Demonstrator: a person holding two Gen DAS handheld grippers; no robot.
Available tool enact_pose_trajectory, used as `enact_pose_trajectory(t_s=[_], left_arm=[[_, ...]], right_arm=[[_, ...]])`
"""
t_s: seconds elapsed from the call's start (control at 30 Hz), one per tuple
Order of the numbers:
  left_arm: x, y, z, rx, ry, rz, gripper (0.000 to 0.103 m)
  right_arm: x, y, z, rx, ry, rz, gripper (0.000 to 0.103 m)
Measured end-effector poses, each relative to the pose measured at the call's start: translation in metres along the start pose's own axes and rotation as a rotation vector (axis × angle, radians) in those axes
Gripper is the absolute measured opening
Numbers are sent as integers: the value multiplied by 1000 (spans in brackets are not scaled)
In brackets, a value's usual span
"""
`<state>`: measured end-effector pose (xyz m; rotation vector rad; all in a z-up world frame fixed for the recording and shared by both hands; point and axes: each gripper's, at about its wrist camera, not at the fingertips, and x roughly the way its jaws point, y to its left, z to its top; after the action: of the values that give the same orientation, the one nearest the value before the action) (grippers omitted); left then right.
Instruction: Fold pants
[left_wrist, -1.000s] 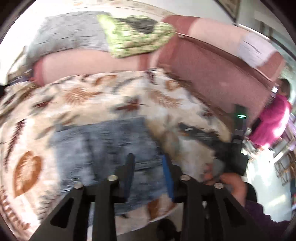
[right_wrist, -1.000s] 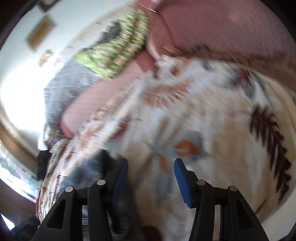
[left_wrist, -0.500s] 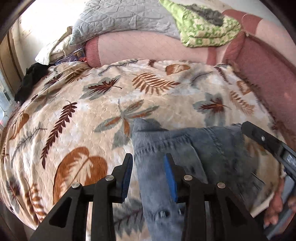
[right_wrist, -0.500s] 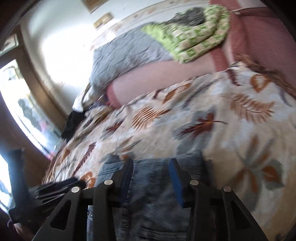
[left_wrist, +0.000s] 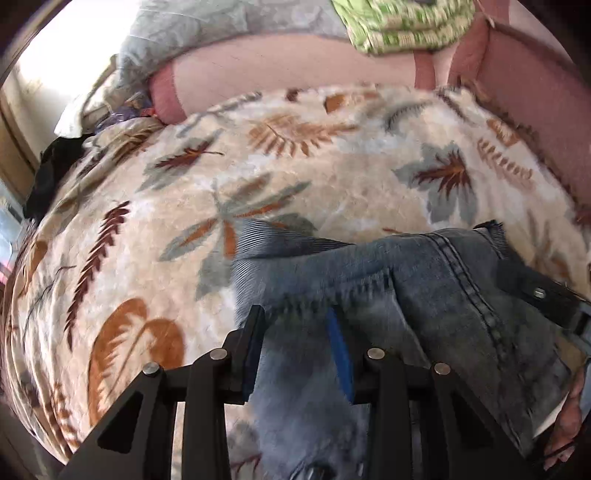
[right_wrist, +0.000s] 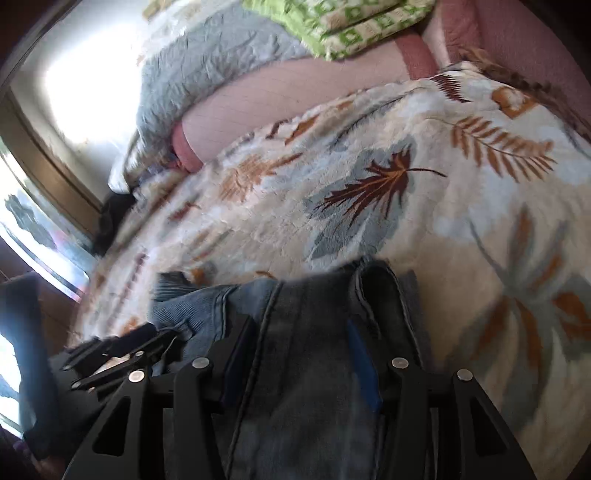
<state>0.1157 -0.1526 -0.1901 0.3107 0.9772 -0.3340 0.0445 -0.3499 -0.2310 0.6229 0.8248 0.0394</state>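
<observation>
Your left tool (left_wrist: 295, 343) sits low over the jeans (left_wrist: 424, 295), its blue-padded fingers (left_wrist: 340, 354) set a moderate gap apart with denim bunched between them; you can't tell from here whether they are pinching it. Your right tool (right_wrist: 299, 354) is the same story: fingers parted, faded denim filling the gap, grip unclear through the blur.

The jeans lie at the near edge of the bed, on a plush cream blanket (left_wrist: 332, 177) printed with rust, brown and grey-blue leaves. The denim is washed blue, with a heavy double-stitched seam (left_wrist: 465, 280) running down it and a ribbed, lighter fold (left_wrist: 266, 240) poking out on the left side. In the left view the other tool's black finger (left_wrist: 535, 291) rests against the right-hand edge of the fabric.

Beyond the jeans the blanket runs open all the way back to a pink upholstered frame (left_wrist: 295, 70). A grey quilted pillow (right_wrist: 207, 62) and a green patterned cloth (right_wrist: 351, 26) are piled on top of that, well apart from the denim.
</observation>
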Motion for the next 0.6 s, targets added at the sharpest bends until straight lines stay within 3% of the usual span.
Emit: enact_pose_trajectory(t_s=[0.13,0.2,0.27,0.3,0.4,0.47,0.6], left_arm=[[-30,8,-25,-17,-14,-59,36],[-45,6,-41,-2,-49,-54,36],[-53,1,-59,7,-60,-73,36],[-52,-2,-67,28,-52,-73,36],[-29,-14,-90,106,8,-38,38],[-25,-15,-97,109,-32,-32,39],[-36,-7,-88,82,-2,-66,39]], right_arm=[[-48,7,-13,-65,-75,57,54],[-61,17,-23,-132,-99,73,53],[-60,32,-38,-204,-74,54,39],[-57,36,-47,-223,-49,43,36],[-29,37,-77,-239,70,-58,35],[-29,37,-81,-226,56,-67,34],[-43,28,-80,-160,46,-20,34]])
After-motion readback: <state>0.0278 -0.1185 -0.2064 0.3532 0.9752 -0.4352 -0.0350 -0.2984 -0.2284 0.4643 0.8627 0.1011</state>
